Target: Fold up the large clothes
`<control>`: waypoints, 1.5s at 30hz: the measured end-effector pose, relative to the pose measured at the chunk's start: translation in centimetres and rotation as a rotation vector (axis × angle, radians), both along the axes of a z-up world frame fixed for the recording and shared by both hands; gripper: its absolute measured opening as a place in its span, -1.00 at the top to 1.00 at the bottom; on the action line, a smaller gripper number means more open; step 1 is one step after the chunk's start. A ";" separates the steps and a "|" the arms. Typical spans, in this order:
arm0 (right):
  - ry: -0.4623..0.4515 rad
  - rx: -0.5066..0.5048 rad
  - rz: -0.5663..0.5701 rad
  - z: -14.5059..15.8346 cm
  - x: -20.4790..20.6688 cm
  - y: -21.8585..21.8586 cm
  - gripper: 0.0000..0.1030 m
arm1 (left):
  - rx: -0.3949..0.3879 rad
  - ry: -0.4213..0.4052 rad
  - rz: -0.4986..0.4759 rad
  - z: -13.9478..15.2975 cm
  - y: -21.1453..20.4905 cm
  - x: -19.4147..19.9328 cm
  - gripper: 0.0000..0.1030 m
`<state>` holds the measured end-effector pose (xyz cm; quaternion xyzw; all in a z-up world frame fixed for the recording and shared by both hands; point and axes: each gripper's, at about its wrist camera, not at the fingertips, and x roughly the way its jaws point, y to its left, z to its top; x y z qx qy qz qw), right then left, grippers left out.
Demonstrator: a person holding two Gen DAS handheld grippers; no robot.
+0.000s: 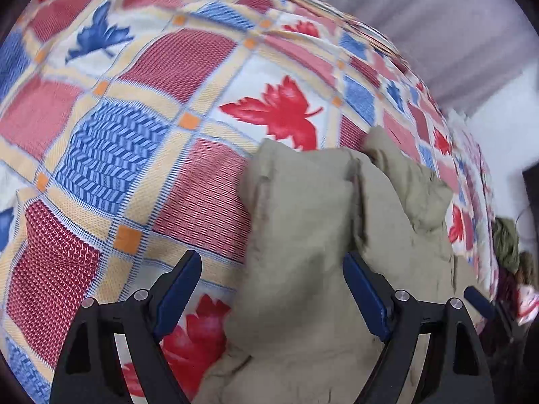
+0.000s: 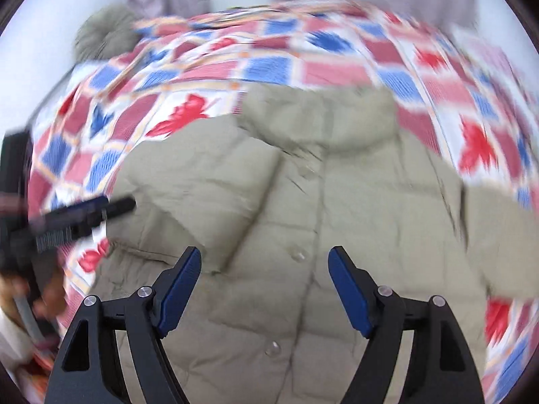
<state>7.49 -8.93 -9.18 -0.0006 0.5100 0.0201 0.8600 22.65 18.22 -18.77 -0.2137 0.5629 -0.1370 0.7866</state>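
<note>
Both grippers are pointed steeply down over the bedspread (image 1: 141,77). The left gripper (image 1: 273,271) is spread wide, with the jacket (image 2: 303,202) lying low and right between its jaws, unpinched. The right gripper (image 2: 264,266) is likewise parted above the jacket's buttoned front, mid-frame

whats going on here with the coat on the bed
A person with a gripper in each hand is folding a puffy khaki jacket laid out on a bed covered by a maple-leaf patchwork bedspread. Both the left gripper and the right gripper are open above the jacket, holding nothing. One sleeve is already folded across the front; the other side looks unfolded.
</note>
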 end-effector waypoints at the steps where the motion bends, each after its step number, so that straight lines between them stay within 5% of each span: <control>1: -0.019 -0.055 0.044 -0.1 0.7 1.6 -0.56 | -0.060 0.034 0.017 -1.1 1.0 0.9 -0.68; 3: -0.035 -0.165 0.129 -1.0 2.3 4.9 -0.56 | -0.151 0.092 0.039 -3.0 1.7 1.9 -0.68; 5: -0.053 -0.239 0.184 -1.9 3.7 7.4 -0.56 | -0.184 0.108 0.021 -4.0 1.3 2.5 -0.23; 7: -0.061 -0.304 0.213 -3.0 4.8 9.0 -0.56 | -0.170 0.112 -0.019 -4.4 0.1 2.8 0.51; 10: -0.055 -0.377 0.196 -4.4 6.2 9.5 -0.52 | -0.030 0.047 -0.061 -3.5 -2.0 2.3 0.51; 11: -0.059 -0.380 0.170 -4.4 6.4 8.9 -0.31 | 0.019 0.027 -0.076 -3.2 -2.6 2.2 0.51; 12: -0.059 -0.357 0.133 -4.3 6.5 7.9 0.43 | 0.053 0.015 -0.085 -3.0 -3.0 2.1 0.51; 13: -0.054 -0.334 0.079 -4.1 6.4 6.5 0.91 | 0.089 0.005 -0.095 -3.0 -3.5 2.1 0.51; 17: -0.002 -0.110 -0.230 -4.6 4.6 -2.8 0.90 | 0.175 -0.007 -0.116 -3.4 -4.6 2.5 0.51; 20: 0.118 0.174 -0.456 -8.2 2.4 -10.0 0.90 | 0.227 -0.004 -0.098 -3.2 -4.7 2.6 0.51; 24: 0.170 0.428 -0.606 -10.3 -1.8 -15.4 0.88 | 0.313 -0.054 -0.089 -0.4 -4.4 1.4 0.51; 29: 0.090 0.418 -0.590 -6.5 -4.7 -16.7 0.88 | 0.327 -0.138 -0.118 3.3 -5.0 0.0 0.51; 33: 0.023 0.353 -0.468 -4.5 -1.1 -15.7 0.88 | 0.377 -0.122 -0.154 2.2 -7.7 -0.4 0.50; 36: 0.045 0.311 -0.408 -5.8 2.6 -14.9 0.88 | 0.418 -0.082 -0.163 -0.6 -9.4 -0.7 0.50; 40: 0.241 0.239 -0.438 -10.5 3.3 -14.7 0.91 | 0.460 -0.101 -0.180 -2.3 -10.2 -1.5 0.50; 45: 0.204 0.268 -0.391 -10.3 0.6 -14.7 0.91 | 0.475 -0.079 -0.168 -1.7 -10.4 -1.3 0.50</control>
